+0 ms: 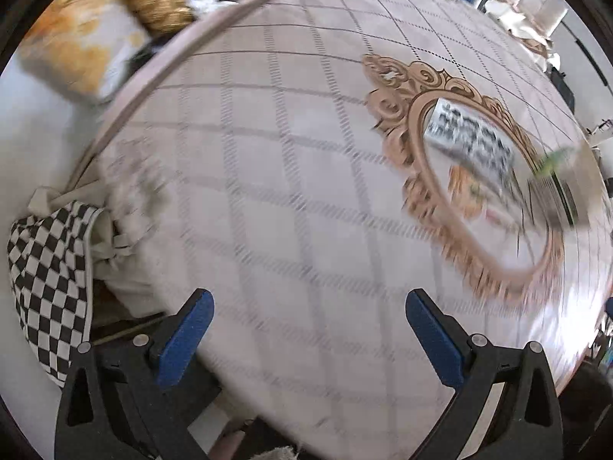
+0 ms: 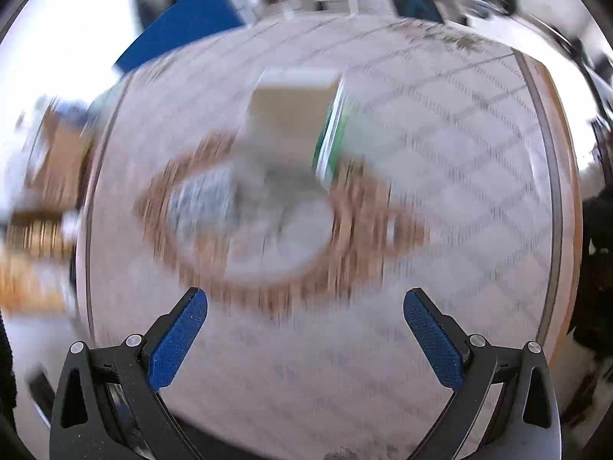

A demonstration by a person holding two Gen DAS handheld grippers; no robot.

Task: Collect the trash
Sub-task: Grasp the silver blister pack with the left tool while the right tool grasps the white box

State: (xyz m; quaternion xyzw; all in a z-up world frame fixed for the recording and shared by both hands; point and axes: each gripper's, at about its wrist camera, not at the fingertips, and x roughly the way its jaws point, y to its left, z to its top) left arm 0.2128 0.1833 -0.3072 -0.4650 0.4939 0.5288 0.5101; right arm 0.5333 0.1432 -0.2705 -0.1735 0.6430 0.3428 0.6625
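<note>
Working over: a table covered in a pale cloth with a grey diamond grid; both our views are smeared with motion blur.
Left gripper: we hold it with the blue pads spread wide and nothing between them, above the near part of the cloth.
Right gripper: we hold it wide apart too, empty, over the near cloth.
Printed medallion: an ornate tan oval frame on the cloth, to the right in the left view, centred in the right view.
Trash: a pale carton with a green side stands at the far edge of the medallion; a printed paper lies inside the oval, its text too blurred to read.
Off the table: a black-and-white checkered bag hangs at the left edge.
</note>
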